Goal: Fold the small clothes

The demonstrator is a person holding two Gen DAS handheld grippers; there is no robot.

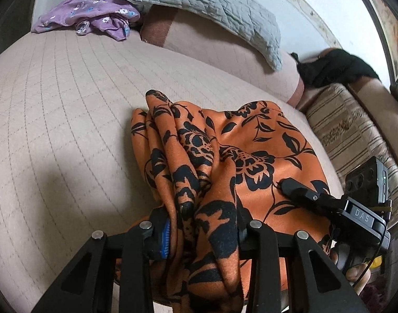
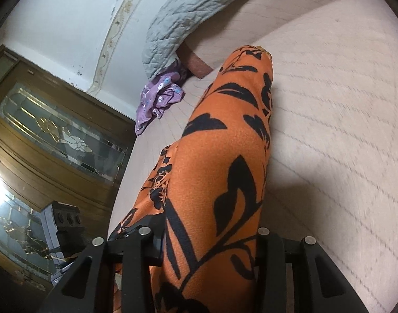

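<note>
Bunched orange cloth with a black floral print [image 1: 225, 161] fills the space between the left gripper's [image 1: 203, 230] jaws — both pads pinch a thick gather of folds, one blue-ribbed pad showing at the left side of the bundle. From that pinch the fabric fans forward and to the right, lying partly on the quilted beige bed cover [image 1: 55, 120]. Its far edge ends in rounded, pleated folds just short of the bed's middle.

Right gripper [image 2: 209, 234] likewise clamps the same cloth; the material runs forward from between its jaws as a long taut band, its far tip folded over above the cover. In the left wrist view that gripper reaches in from the right, one finger lying on the cloth's right part.

Open room: a wide bare stretch of cover to the left of the cloth, and more beyond it toward the pillows. At the far corner — well apart from the orange piece — a crumpled purple flowered garment [image 1: 89, 15] sits beside a grey quilted pillow [image 1: 206, 7]. A black garment [image 1: 337, 69] lies against the wall, over striped bedding [image 1: 355, 130]. A wooden cabinet with glass doors [image 2: 50, 140] stands along the bed's side edge.
</note>
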